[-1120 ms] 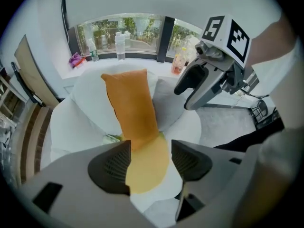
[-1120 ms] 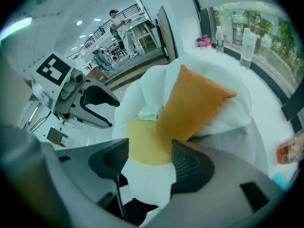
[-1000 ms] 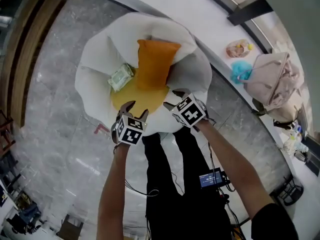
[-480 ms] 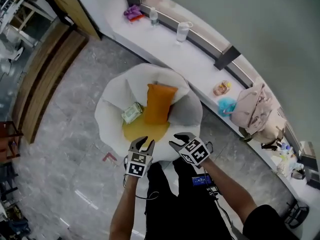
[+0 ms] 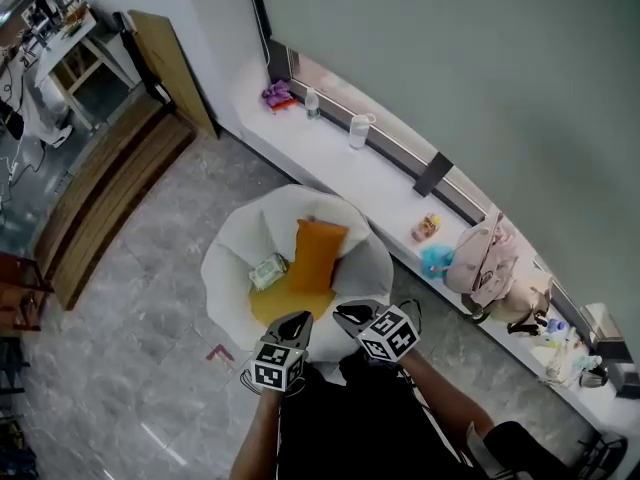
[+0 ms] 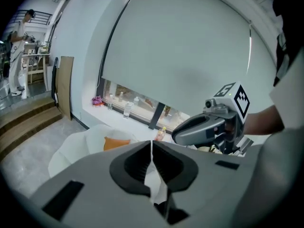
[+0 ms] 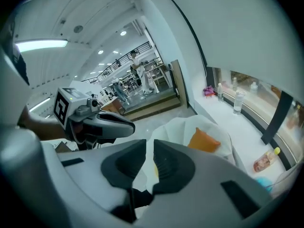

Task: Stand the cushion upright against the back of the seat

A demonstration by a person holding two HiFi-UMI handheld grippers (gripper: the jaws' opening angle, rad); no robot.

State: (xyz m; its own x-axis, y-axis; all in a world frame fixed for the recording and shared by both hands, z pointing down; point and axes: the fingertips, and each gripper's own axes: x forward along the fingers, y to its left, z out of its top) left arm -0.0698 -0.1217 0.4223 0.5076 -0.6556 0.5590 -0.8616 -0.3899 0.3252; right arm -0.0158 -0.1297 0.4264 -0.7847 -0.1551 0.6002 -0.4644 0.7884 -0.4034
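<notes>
Two empty tools hang by the seat's (image 5: 225, 268) front edge, the left gripper (image 5: 297, 320) closed, the right gripper (image 5: 350, 313) just closing to a slit, with the cushion (image 5: 318, 253) upright at its back.

Even daylight from the low window (image 5: 400, 150) fills my head view; shadows are soft. Both gripper views bulge and darken at the corners. A ceiling strip light (image 7: 40, 44) glares upper left; my left tool (image 6: 152, 146) looks perhaps slightly soft.

The white chair (image 5: 225, 278) is open at the front, so a hand can reach in there. Its tall sides and back block the rest. Inside, an orange cushion (image 5: 318, 253) and a small packet (image 5: 267, 270) take up room.
</notes>
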